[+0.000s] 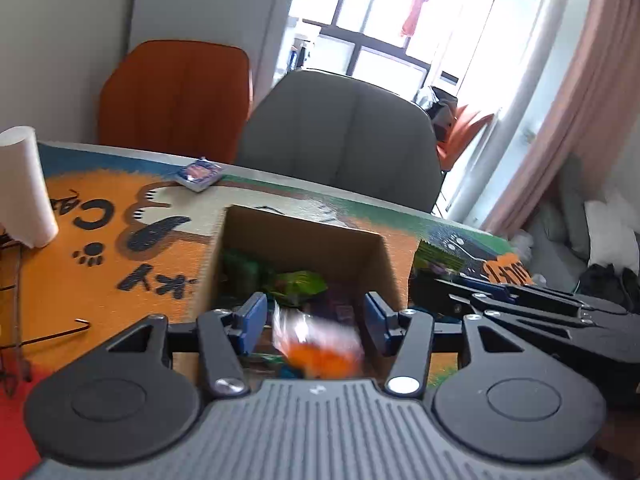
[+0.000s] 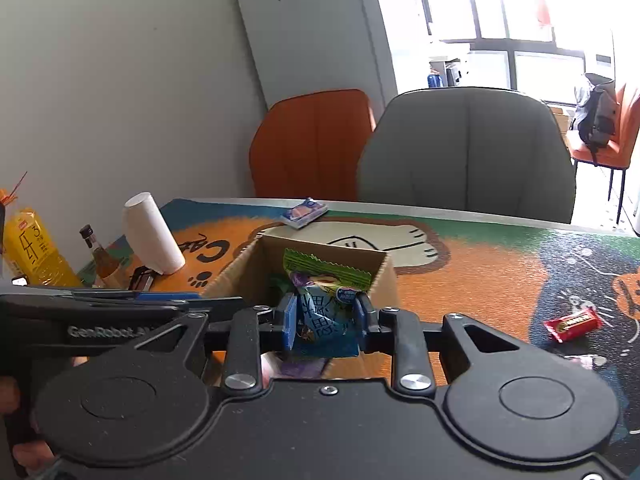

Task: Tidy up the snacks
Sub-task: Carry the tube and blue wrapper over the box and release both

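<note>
An open cardboard box (image 1: 304,240) (image 2: 256,264) stands on the cartoon table mat and holds several snack packets, one green (image 1: 298,282). My left gripper (image 1: 316,318) is open above the box; a blurred orange and white packet (image 1: 320,344) is between its jaws without touching them. My right gripper (image 2: 325,318) is shut on a blue and green snack packet (image 2: 324,300) just over the box's near edge. A small blue packet (image 1: 199,173) (image 2: 304,212) lies near the far table edge. A red packet (image 2: 573,324) lies on the mat at the right.
A white paper roll (image 1: 24,188) (image 2: 154,234) stands at the left. A yellow bottle (image 2: 32,248) and a small dark-capped bottle (image 2: 100,256) stand beside the wall. An orange chair (image 1: 176,96) and a grey chair (image 1: 340,136) stand behind the table.
</note>
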Available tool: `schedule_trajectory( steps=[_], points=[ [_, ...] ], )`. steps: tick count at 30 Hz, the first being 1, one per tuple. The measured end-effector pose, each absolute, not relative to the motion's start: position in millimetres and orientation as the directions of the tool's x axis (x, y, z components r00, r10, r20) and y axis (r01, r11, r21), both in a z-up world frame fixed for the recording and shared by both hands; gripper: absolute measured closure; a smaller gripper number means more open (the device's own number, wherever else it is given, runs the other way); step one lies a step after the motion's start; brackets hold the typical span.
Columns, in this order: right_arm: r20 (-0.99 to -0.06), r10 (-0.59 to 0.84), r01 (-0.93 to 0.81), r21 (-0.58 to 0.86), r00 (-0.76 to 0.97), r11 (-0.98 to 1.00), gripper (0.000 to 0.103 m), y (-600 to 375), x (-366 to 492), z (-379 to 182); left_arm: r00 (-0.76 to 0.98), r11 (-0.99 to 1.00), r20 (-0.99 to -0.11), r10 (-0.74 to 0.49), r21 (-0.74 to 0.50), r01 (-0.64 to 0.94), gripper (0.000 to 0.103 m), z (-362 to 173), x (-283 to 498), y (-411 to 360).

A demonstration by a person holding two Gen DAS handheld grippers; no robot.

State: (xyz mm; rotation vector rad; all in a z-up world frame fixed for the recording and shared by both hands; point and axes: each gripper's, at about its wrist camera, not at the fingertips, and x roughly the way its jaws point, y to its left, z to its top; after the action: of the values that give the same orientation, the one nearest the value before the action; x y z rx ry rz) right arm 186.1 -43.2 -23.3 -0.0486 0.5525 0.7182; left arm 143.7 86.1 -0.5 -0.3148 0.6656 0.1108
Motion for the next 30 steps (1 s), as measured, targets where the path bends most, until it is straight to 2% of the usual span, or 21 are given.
schedule_trajectory(
  steps=[11, 12, 13, 14, 16, 20, 30],
  points=[
    [-0.489, 0.639, -0.66, 0.158, 0.594, 0.735, 0.076, -13, 181, -19, 0.792, 0.931, -0.608, 0.047, -0.261, -0.256, 0.048, 10, 116, 120],
    [-0.486, 0.64, -0.661, 0.157, 0.595, 0.734, 0.075, -10, 180, -18, 0.792, 0.929, -0.609, 0.051, -0.261, -0.261, 0.048, 11, 114, 122],
    [-0.483, 0.641, -0.663, 0.155, 0.596, 0.733, 0.07, -7, 179, -18, 0.791, 0.928, -0.61, 0.055, -0.261, -0.266, 0.048, 11, 112, 124],
    [-0.481, 0.64, -0.66, 0.156, 0.599, 0.735, 0.059, -5, 178, -17, 0.79, 0.926, -0.611, 0.059, -0.261, -0.271, 0.046, 11, 110, 126],
    [-0.478, 0.633, -0.651, 0.155, 0.609, 0.743, 0.048, -4, 177, -16, 0.79, 0.924, -0.609, 0.07, -0.258, -0.281, 0.039, 12, 106, 129],
    [-0.477, 0.626, -0.637, 0.165, 0.617, 0.753, 0.048, -11, 174, -15, 0.793, 0.924, -0.602, 0.096, -0.243, -0.296, 0.027, 13, 100, 130],
    [-0.492, 0.58, -0.591, 0.154, 0.649, 0.792, 0.047, -47, 165, -17, 0.795, 0.923, -0.6, 0.094, -0.246, -0.295, 0.015, 7, 98, 113]
  ],
)
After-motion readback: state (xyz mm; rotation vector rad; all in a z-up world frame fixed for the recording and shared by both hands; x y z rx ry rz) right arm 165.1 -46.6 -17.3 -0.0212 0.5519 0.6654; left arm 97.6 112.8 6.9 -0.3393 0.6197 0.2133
